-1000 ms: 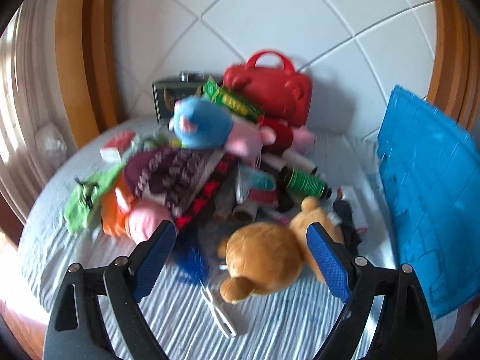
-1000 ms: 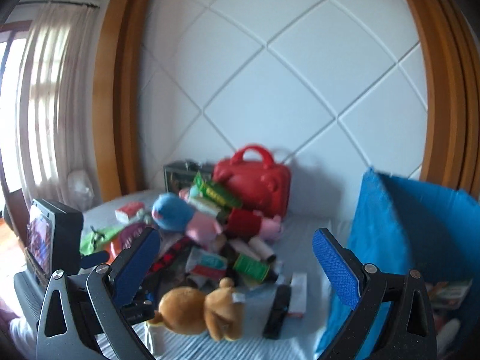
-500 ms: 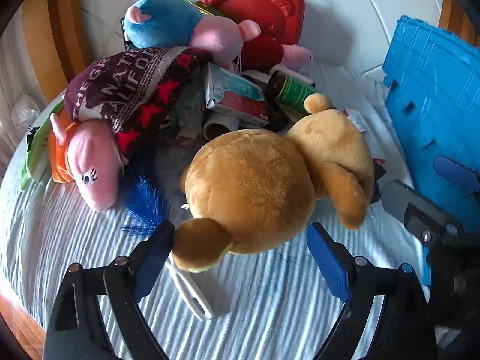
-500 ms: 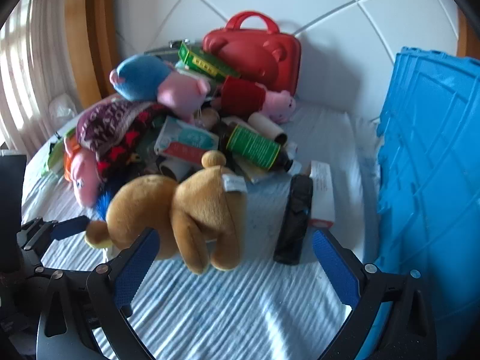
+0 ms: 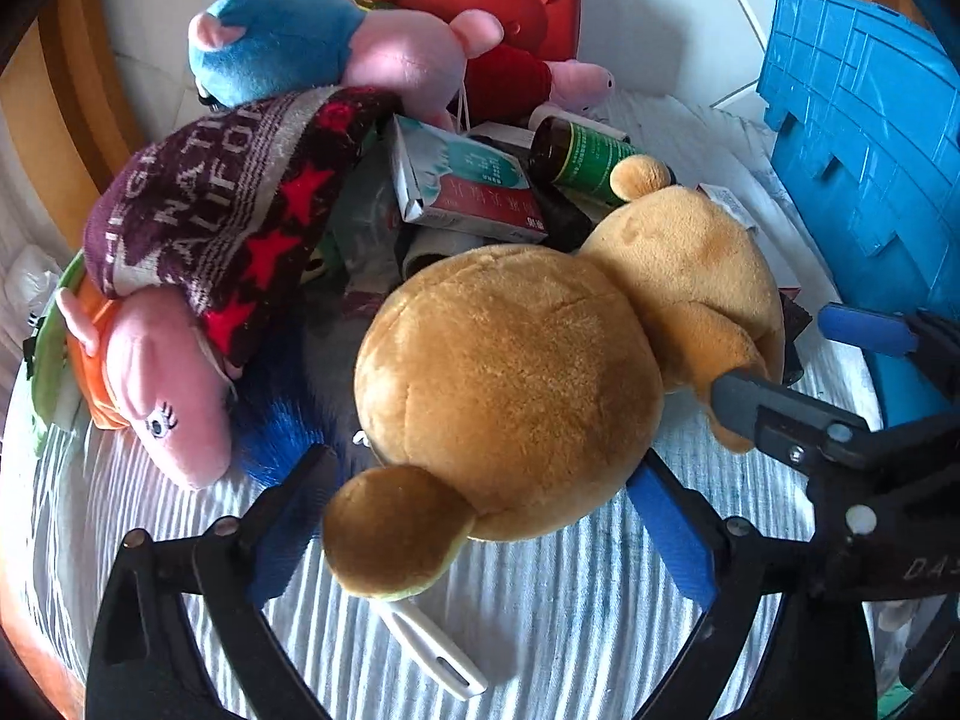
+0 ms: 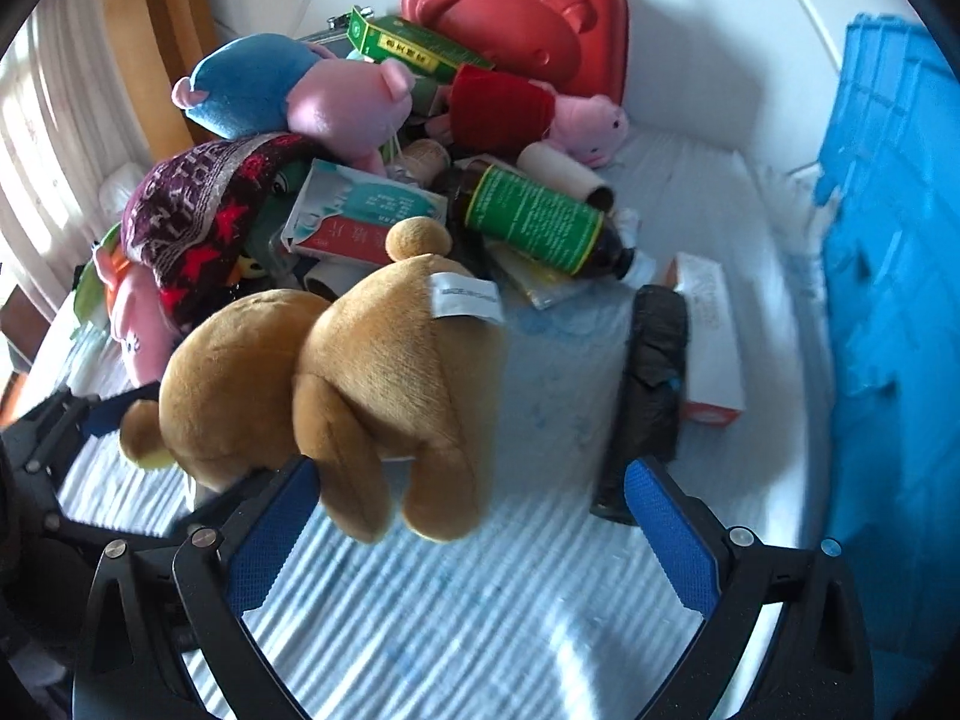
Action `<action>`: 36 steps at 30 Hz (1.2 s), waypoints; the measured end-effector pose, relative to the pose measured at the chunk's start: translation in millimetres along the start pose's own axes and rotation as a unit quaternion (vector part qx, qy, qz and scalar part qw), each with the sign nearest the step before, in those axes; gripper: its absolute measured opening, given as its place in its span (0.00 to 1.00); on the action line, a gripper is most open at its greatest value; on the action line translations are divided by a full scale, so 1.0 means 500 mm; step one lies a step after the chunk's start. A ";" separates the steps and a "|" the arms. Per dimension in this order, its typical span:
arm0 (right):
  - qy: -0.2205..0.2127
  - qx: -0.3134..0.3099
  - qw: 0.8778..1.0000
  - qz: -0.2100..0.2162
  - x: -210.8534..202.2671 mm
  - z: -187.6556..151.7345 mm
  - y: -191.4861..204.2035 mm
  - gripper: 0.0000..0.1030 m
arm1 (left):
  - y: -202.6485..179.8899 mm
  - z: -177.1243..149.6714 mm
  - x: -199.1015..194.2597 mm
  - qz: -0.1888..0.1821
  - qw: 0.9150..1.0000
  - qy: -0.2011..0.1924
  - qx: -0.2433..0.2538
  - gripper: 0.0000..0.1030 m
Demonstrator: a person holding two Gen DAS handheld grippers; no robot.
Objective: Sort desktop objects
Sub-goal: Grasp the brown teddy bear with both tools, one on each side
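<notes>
The blue crate (image 6: 894,312) was seen at the right edge; its inside was not visible. The red case (image 6: 528,30) stood shut at the back of the pile. The left gripper (image 5: 480,516) was held low with its jaws spread wide around the head of the brown teddy bear (image 5: 510,384), not clamped. The right gripper (image 6: 474,534) was likewise unclenched, with the bear's legs between its jaws. The bear lay on the striped cloth (image 6: 450,612) in front of the pile. Compared with half a second earlier, both grippers had been brought closer to the bear.
</notes>
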State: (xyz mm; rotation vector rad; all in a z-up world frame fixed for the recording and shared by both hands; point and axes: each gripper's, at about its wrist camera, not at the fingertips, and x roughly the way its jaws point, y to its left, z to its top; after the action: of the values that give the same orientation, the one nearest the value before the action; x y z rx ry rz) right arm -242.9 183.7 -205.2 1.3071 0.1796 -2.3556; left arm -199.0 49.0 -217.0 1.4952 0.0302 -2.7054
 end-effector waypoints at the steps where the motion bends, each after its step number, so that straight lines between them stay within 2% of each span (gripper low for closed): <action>1: 0.004 0.000 1.000 0.003 0.008 0.003 0.001 1.00 | -0.003 0.000 0.008 -0.001 1.000 0.006 0.003 0.95; 6: 0.023 0.002 1.000 0.001 0.046 0.014 0.002 1.00 | -0.003 0.012 0.030 -0.011 1.000 0.017 -0.002 0.95; 8: 0.025 0.006 1.000 0.004 0.053 0.014 -0.001 0.94 | 0.002 0.016 0.031 -0.020 1.000 0.014 -0.003 0.92; 10: 0.026 0.008 0.999 0.019 0.055 0.015 0.001 0.50 | 0.002 0.021 0.029 -0.032 0.999 0.005 0.001 0.84; 11: 0.025 0.008 0.999 0.019 0.053 0.014 0.004 0.44 | 0.001 0.023 0.024 -0.029 1.000 -0.001 0.003 0.83; 14: 0.015 0.000 1.000 0.004 0.038 0.013 0.014 0.40 | 0.003 0.023 0.009 -0.028 0.999 -0.012 0.010 0.81; 16: 0.004 0.006 1.000 0.011 0.022 0.013 0.013 0.36 | 0.010 0.025 -0.006 -0.033 0.999 -0.019 0.007 0.80; 22: -0.043 0.014 0.999 0.012 -0.039 0.028 0.019 0.31 | 0.011 0.043 -0.079 -0.033 0.997 -0.069 0.019 0.78; 36: -0.111 0.007 0.994 0.017 -0.140 0.060 0.031 0.29 | 0.021 0.066 -0.179 -0.035 0.991 -0.130 0.020 0.77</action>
State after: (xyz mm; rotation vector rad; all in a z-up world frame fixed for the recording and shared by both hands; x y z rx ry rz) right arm -227.5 182.2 -129.0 1.0355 0.0717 -2.4549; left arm -178.6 40.1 -123.6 1.1575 0.0180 -2.9510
